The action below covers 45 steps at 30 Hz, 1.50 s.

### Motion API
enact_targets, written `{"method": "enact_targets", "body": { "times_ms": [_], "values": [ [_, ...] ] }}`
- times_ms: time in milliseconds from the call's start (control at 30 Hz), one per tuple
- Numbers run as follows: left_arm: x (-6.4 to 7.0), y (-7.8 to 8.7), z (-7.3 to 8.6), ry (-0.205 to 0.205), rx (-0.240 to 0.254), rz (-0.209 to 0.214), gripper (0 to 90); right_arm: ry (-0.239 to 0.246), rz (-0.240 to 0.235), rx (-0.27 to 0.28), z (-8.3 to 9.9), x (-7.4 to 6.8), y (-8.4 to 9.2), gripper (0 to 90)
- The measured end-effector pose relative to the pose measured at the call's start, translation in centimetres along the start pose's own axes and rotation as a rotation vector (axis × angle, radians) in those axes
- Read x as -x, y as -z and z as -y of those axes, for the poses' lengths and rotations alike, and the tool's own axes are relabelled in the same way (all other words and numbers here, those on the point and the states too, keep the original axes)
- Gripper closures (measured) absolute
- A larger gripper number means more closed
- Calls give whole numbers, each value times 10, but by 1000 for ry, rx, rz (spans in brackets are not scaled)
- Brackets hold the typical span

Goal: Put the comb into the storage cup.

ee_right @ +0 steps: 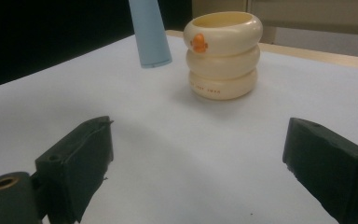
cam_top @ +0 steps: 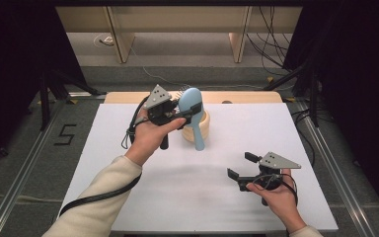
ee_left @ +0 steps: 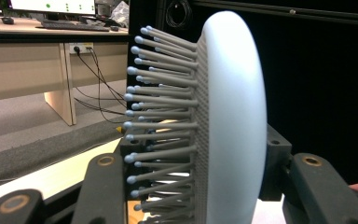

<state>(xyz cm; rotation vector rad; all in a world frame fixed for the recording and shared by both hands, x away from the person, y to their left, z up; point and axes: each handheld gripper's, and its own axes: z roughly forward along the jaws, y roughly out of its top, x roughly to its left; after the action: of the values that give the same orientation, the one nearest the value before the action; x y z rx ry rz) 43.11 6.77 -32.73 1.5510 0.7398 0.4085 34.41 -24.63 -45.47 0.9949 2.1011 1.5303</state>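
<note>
A light blue hairbrush (cam_top: 191, 104) hangs in the air with its handle (cam_top: 199, 139) pointing down, in front of a cream ribbed cup (cam_top: 207, 126). My left gripper (cam_top: 185, 114) is shut on the brush head. In the left gripper view one jaw meets the grey bristles (ee_left: 163, 116) and the other presses the smooth back of the head (ee_left: 235, 116). My right gripper (cam_top: 241, 165) rests low at the near right of the table, open and empty. The right gripper view looks between its jaws at the cup (ee_right: 223, 53), with the handle tip (ee_right: 150, 39) hanging to its left.
The white board (cam_top: 187, 197) covers the table, and a wooden strip (cam_top: 246, 97) runs along its far edge. Desk legs and cables (cam_top: 271, 44) stand on the floor beyond. Black curtains close both sides.
</note>
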Motion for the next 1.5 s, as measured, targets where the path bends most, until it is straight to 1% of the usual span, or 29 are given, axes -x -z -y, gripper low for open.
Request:
{"method": "enact_targets", "body": {
  "times_ms": [467,500,900,1067,1267,1500],
  "values": [
    [-3,-3,-10,-13,-2,-5,497,-4,11,-1,3,3,6,94],
    [-3,-3,-11,-10,-1,-7,498,-10,10,0,3,3,6,94],
    [-7,-7,-17,-10,6,-13,497,-13,16,-1,5,4,10,94],
    [-8,-8,-20,-11,8,-15,498,-6,19,4,6,5,11,94],
    [-10,-10,-23,-10,9,-18,498,-11,19,1,7,5,13,94],
    [-11,-12,-26,-4,14,-22,497,-13,21,-1,8,5,15,94]
  ]
}}
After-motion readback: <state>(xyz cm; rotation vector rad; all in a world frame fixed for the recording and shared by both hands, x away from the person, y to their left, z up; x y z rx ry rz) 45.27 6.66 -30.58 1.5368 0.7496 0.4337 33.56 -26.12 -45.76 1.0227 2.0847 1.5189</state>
